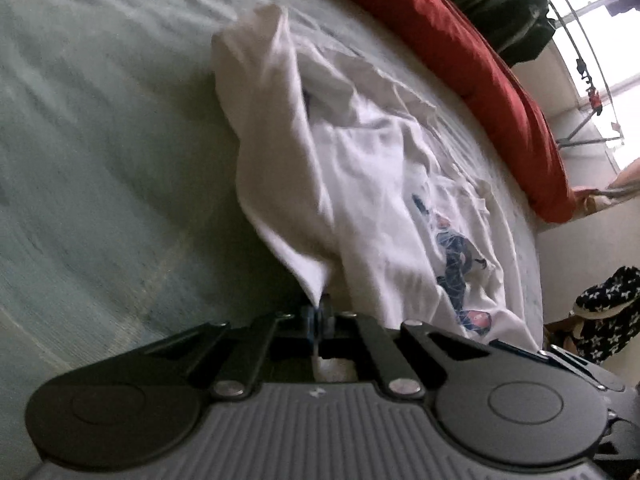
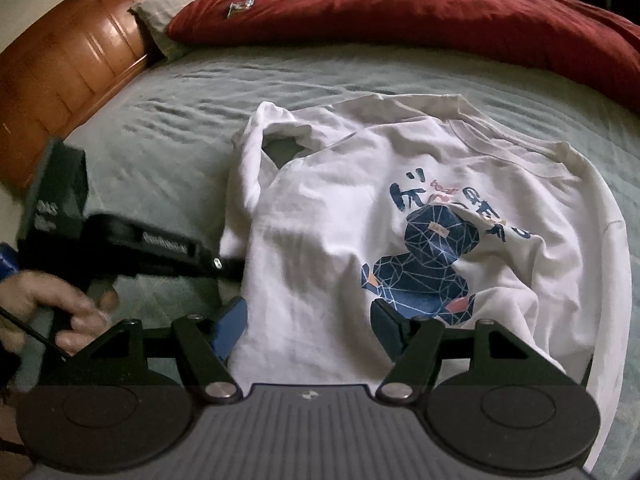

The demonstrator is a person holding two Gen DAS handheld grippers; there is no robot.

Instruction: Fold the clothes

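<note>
A white sweatshirt (image 2: 340, 220) with a blue bear print lies on the grey-green bed sheet (image 2: 168, 120). It also shows in the left wrist view (image 1: 352, 168), partly lifted and creased. My left gripper (image 1: 318, 314) is shut on the sweatshirt's left edge and holds it up off the sheet; it shows in the right wrist view (image 2: 228, 264) at the garment's left side. My right gripper (image 2: 308, 330) is open, its fingers spread over the lower hem, holding nothing.
A red duvet (image 2: 440, 12) lies bunched along the far side of the bed. A wooden headboard (image 2: 68, 60) and a grey pillow (image 2: 168, 20) are at the left. A window and clothes rack (image 1: 592, 80) stand beyond the bed.
</note>
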